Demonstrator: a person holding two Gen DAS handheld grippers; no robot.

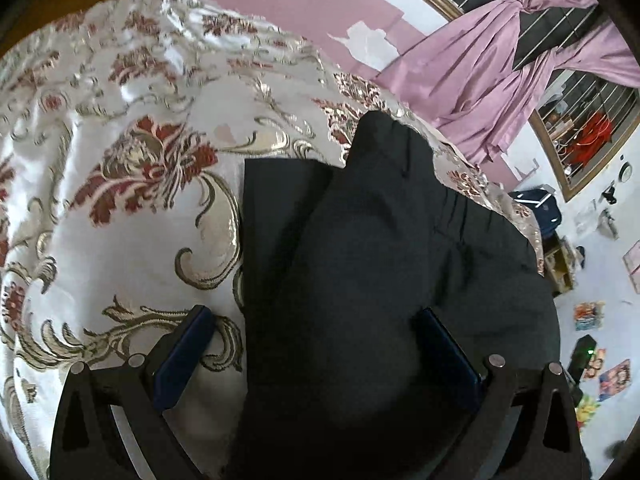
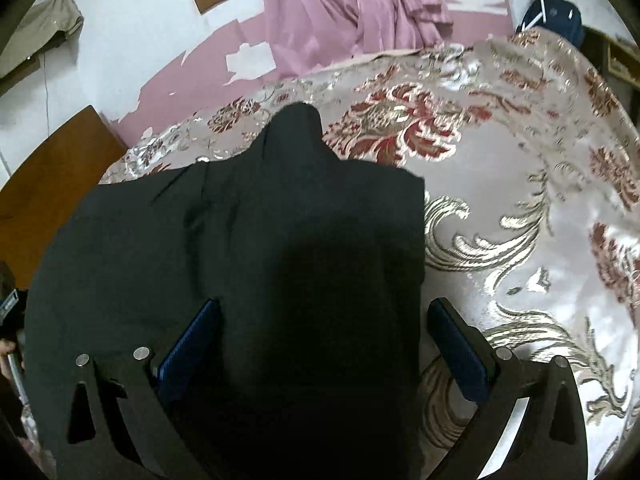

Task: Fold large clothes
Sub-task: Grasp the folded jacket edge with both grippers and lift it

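Item: dark garment (image 1: 380, 264), partly folded, lies on floral bedspread (image 1: 120, 200), one edge straight.
L gripper (image 1: 316, 344): angled down over garment's left edge, fingers spread wide, nothing clamped; left pad (image 1: 184, 356) over bedspread.
R gripper (image 2: 324, 344): angled down, fingers spread, straddling garment's right edge, no grasp.
Bkgd: pink curtain (image 1: 500, 80).

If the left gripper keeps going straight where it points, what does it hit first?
Most likely the dark garment: it already lies between the open left gripper fingers, spread over the floral bedspread.
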